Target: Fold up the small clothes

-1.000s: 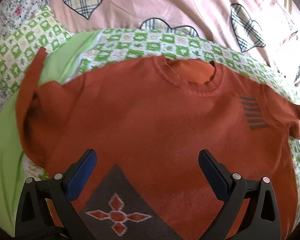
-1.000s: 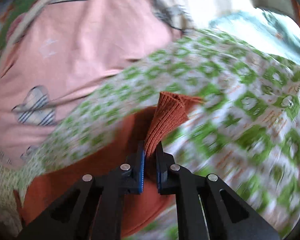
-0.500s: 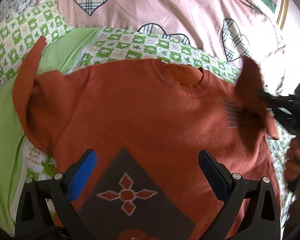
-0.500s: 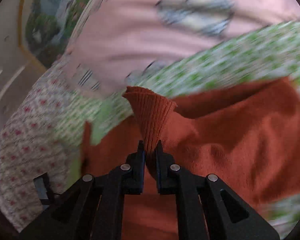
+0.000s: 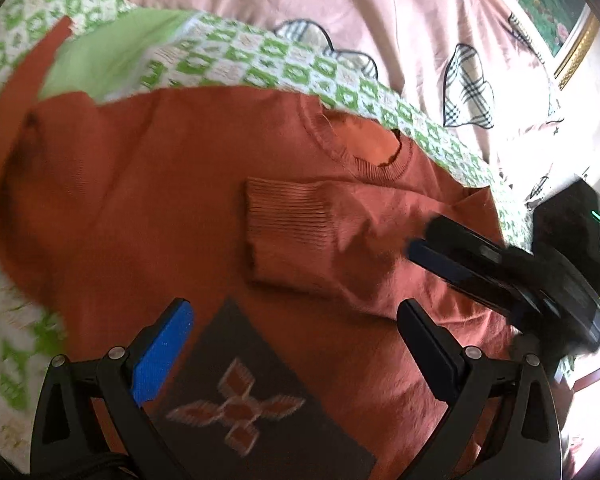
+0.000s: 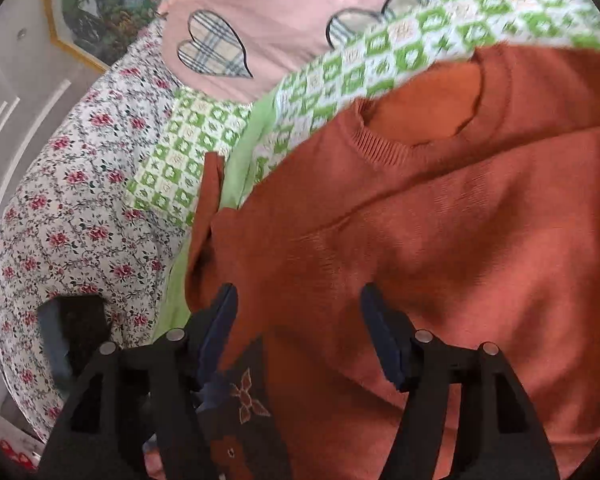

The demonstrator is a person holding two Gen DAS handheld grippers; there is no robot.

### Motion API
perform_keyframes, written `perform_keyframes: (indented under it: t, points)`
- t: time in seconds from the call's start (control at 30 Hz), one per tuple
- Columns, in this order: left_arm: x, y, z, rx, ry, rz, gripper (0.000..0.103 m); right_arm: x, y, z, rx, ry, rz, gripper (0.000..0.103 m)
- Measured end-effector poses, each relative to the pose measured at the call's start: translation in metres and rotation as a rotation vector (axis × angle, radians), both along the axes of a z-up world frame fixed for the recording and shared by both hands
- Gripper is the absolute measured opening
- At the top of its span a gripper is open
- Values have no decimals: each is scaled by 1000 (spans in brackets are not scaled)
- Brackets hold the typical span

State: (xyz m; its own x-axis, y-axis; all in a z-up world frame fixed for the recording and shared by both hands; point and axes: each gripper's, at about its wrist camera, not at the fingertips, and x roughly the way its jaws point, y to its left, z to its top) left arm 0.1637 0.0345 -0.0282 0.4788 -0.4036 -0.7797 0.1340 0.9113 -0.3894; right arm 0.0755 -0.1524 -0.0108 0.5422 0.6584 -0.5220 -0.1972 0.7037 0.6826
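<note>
Left gripper [image 5: 296,344] jaws wide, holding nothing, hovering over lower front of the sweater [image 5: 160,208]. Right gripper [image 6: 300,328] jaws also wide, nothing between them, above the sweater body. Rust-orange knit sweater lies flat, front up, on green checked blanket [image 5: 268,60]; neckline [image 5: 364,148] points away toward pink heart quilt [image 5: 340,4]. One sleeve [image 5: 300,232] folded across the chest, ribbed cuff toward centre. Dark patch with diamond motif [image 5: 240,404] near the hem.
</note>
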Motion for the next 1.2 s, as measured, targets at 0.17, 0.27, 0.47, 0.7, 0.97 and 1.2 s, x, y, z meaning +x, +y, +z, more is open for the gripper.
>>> perform_keyframes:
  t: [0.17,0.27,0.47,0.7,0.97,1.2]
  points:
    - [32,-25,-22,-7,44,9,100,-43,-40,16,-45,-42,-78,66]
    - [40,-39,-20,7,-18,-8,57,-66,-58,19,-73,-50,-130,66]
    - [21,-27,5,78,-137,29,5,-98,-111,16,-142,-30,-273,66]
    - [18,14,1,117,-152,63,5,-84,-174,16,-238,13,-413,66]
    - [16,23,-3,114,-141,106,5,-2,-191,-5,-360,110,-383,71]
    - [11,18,-5,130,-140,103,5,21,-173,-27,-395,123,-257,12]
